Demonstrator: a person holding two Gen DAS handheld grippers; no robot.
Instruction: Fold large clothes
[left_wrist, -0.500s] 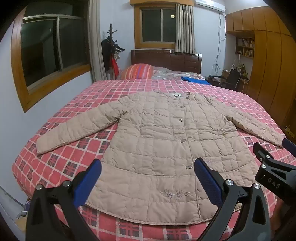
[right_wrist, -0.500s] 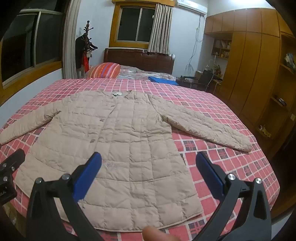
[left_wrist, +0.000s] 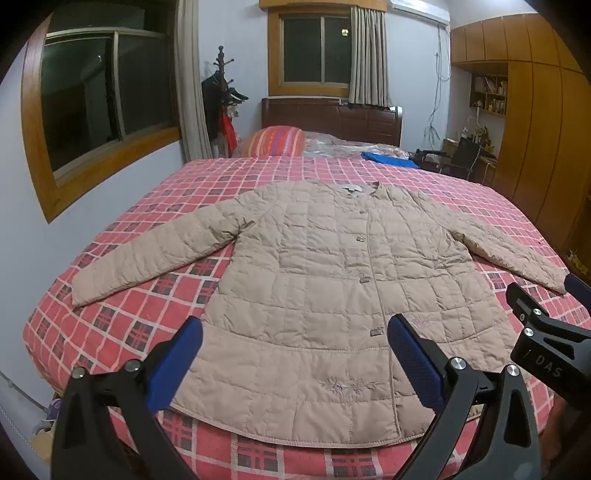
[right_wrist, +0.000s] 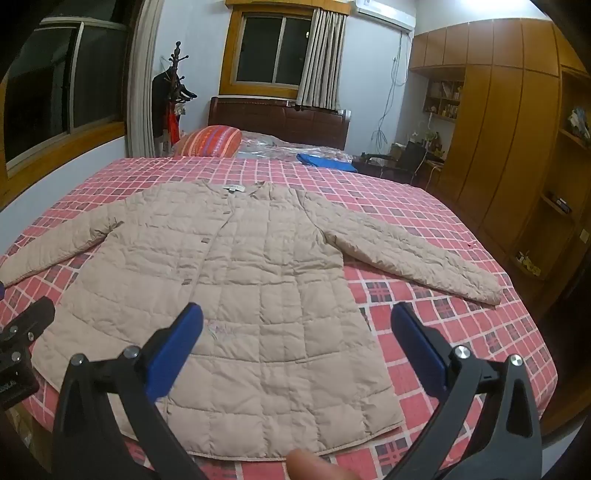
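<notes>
On the plaid bed (left_wrist: 122, 325) my beige quilted jacket (left_wrist: 332, 295) lies flat, buttoned, sleeves spread. Both my left gripper (left_wrist: 295, 354) and right gripper (right_wrist: 297, 350) hang above its hem, jaws wide, holding nothing. Only the right view shows a fingertip (right_wrist: 314, 467) at the bottom edge.

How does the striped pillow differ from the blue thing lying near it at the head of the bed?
The striped pillow is plump, red-orange with stripes; the blue item is plain blue and lies flat. The pillow sits toward the window side, the blue item toward the wardrobe side. Both rest beyond the beige jacket, untouched.
</notes>
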